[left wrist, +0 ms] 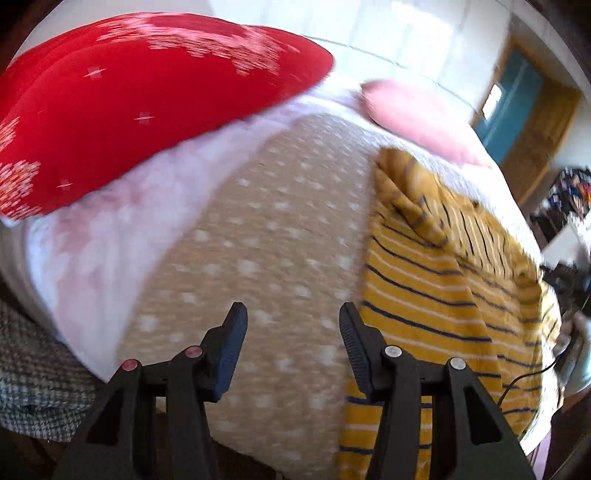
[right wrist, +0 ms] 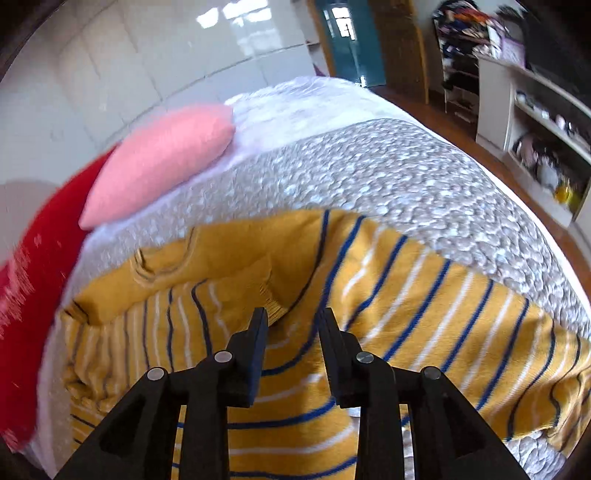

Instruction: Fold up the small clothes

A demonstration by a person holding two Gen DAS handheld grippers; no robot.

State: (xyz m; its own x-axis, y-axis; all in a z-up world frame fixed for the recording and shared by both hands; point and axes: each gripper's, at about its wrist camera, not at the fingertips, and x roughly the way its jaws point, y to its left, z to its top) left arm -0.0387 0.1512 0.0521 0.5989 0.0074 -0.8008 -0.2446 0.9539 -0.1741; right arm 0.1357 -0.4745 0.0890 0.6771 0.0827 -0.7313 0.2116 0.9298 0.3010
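1. The mustard knit sweater, striped navy and white, lies rumpled on a beige dotted blanket.
2. The right gripper hangs over it, jaws apart, empty.
3. The left gripper is agape over the blanket, holding nothing.
4. A pink cushion and a red pillow lie beyond.

Both views are bright with daylight. Glare washes the wall nearly white in the left view, and window reflections shine on the glossy wall in the right view. Motion blur smears the left view most: the red pillow, the pink pillow and the dotted blanket all lose their edges. The right view is sharper at the centre, with blur at its left side. Fisheye distortion bows the bed and walls, and dark corners ring both pictures. Shadows are soft.
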